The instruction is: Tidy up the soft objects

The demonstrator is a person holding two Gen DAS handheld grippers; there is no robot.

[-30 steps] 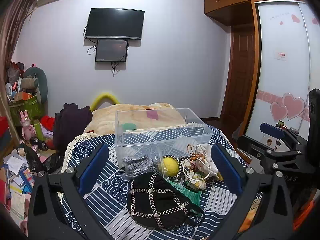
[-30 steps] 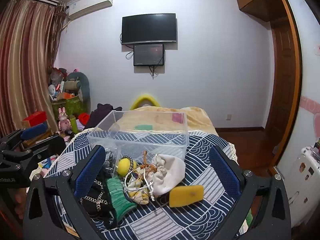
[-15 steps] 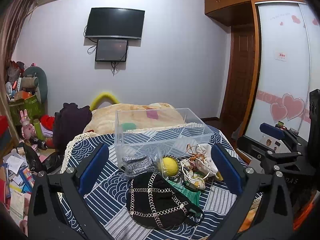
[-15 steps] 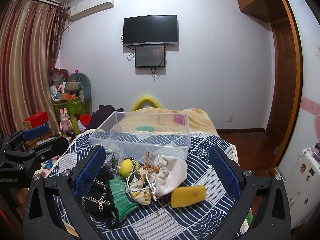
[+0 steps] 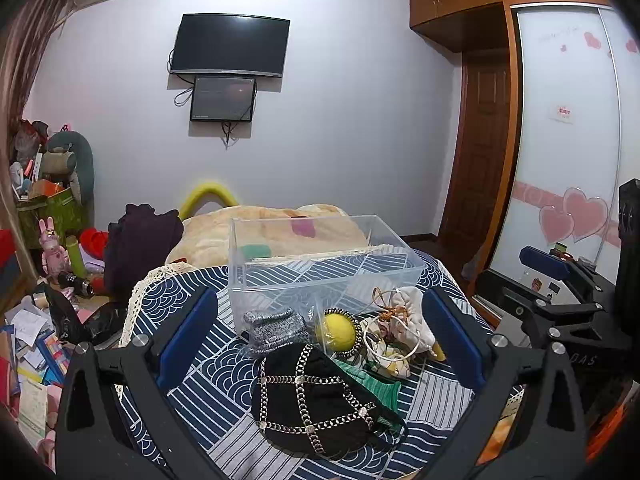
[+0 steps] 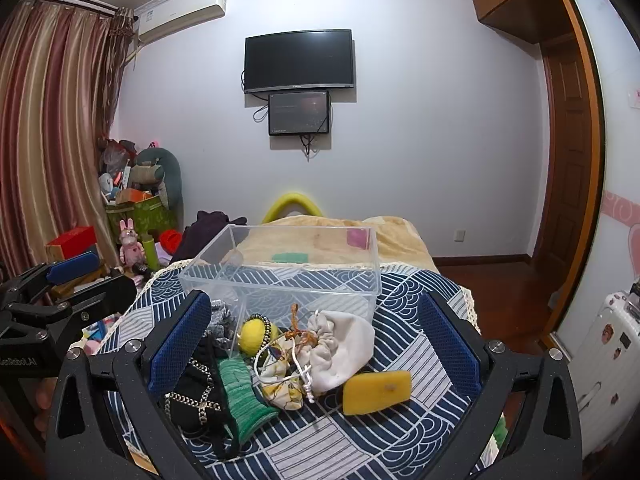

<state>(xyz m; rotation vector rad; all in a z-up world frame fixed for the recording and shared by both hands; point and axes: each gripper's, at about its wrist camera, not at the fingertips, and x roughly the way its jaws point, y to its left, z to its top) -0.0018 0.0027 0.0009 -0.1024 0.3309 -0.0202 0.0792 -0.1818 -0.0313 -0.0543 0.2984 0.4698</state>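
A clear plastic bin (image 5: 320,264) is sitting at the centre of the frame on a table (image 5: 208,364) draped in a navy-and-white patterned cloth, and nothing is showing inside it; the colours seen through its walls belong to the bedding behind. The soft objects are lying in a heap just in front of the bin, in the lower middle of both views: a black chain-trimmed bag (image 5: 316,400), a grey knit piece (image 5: 276,326), a yellow ball (image 5: 339,332) ringed by a beaded band, a green ribbed cloth (image 6: 242,394), a white drawstring pouch (image 6: 340,346), and a small floral pouch (image 6: 282,388) tangled in cords. A yellow sponge (image 6: 378,392) is resting on the cloth just right of the white pouch.

The left claw (image 5: 320,344) is hovering with its blue-padded fingers (image 5: 186,336) spread wide apart, framing the heap and gripping nothing. The right claw (image 6: 316,348) is likewise gaping wide and empty, its fingers (image 6: 178,346) flanking the pile from the lower corners of its view.

A television (image 6: 299,60) is hanging on the far wall in the upper centre, with a smaller screen (image 6: 299,113) mounted directly beneath it.
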